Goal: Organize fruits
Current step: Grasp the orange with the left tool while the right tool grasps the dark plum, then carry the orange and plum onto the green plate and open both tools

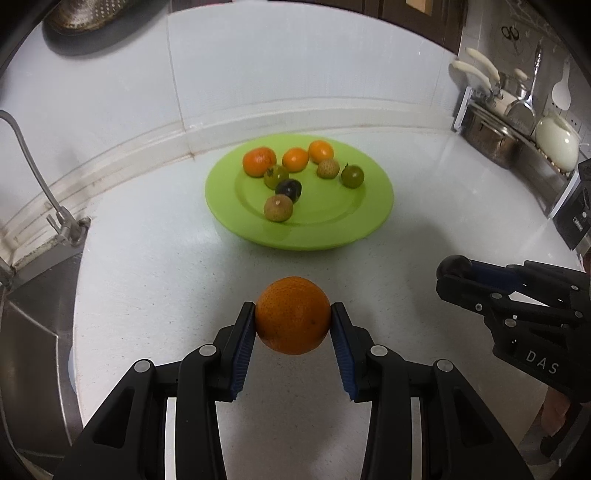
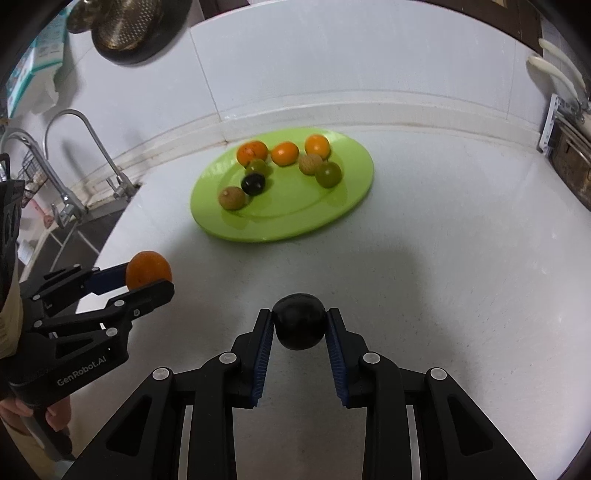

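Observation:
My left gripper [image 1: 293, 314] is shut on an orange [image 1: 292, 314], held above the white counter short of the plate. In the right wrist view that same orange [image 2: 148, 268] shows at the left in the left gripper [image 2: 151, 275]. My right gripper [image 2: 299, 319] is shut on a dark plum [image 2: 299, 320], also off the counter; in the left wrist view the plum [image 1: 453, 266] peeks from the right gripper [image 1: 456, 273] at the right. A green plate [image 1: 354, 229] [image 2: 343, 210] at the back holds several small fruits: oranges, green ones, brown ones and a dark one.
A sink with a tap [image 1: 55, 210] [image 2: 66, 199] lies left of the counter. A rack with pots and utensils [image 1: 517, 122] and a dark box [image 1: 580, 206] stand at the right. A metal colander [image 2: 125, 22] hangs on the tiled wall. A person's hand [image 2: 22, 410] holds the left gripper.

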### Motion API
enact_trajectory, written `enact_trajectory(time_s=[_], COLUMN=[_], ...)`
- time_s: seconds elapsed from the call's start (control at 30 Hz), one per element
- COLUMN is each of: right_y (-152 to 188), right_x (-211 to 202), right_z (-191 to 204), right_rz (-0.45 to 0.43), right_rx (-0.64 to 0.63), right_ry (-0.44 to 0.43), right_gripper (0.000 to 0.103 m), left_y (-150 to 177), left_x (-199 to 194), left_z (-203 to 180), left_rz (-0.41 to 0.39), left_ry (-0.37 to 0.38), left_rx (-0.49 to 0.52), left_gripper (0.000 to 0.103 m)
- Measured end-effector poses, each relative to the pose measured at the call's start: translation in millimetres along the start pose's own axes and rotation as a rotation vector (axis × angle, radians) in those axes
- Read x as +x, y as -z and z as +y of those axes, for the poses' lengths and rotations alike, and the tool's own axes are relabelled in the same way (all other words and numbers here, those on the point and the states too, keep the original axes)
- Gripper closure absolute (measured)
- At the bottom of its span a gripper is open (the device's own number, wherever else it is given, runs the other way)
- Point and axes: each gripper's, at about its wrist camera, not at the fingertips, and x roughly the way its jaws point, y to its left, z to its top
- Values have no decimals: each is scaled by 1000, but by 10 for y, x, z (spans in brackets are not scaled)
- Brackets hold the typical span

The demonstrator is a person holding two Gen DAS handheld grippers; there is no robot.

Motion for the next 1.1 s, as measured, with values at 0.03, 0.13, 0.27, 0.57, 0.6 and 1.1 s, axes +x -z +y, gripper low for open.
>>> enact_trajectory(time_s=[0.03,0.13,0.27,0.57,0.6,1.1], right_y=[-16,-51,-101,-220,-241,-567], right_x=[-31,-121,-227,-403,-417,-507], right_z=[7,27,50,82,86,101], right_rz=[-9,-34,-65,-129,-136,-215], right_rx=[-3,-9,-13,-32,-34,-64], right_ry=[-3,-13,-26,-39,-43,-50], right_gripper=[73,73,73,73,73,73], left_y=[-6,-27,-64,-193,-198,-514], left_x=[-40,-150,-283,-465,-474,-557], left_z=[-5,-20,-34,-66,-70,-16], left_rz=[-9,-36,-69,-131,-136,-202], left_ry=[-1,-2,-3,-18,-18,-51], left_rx=[-1,0,3,20,21,34], left_gripper=[63,63,63,63,63,63])
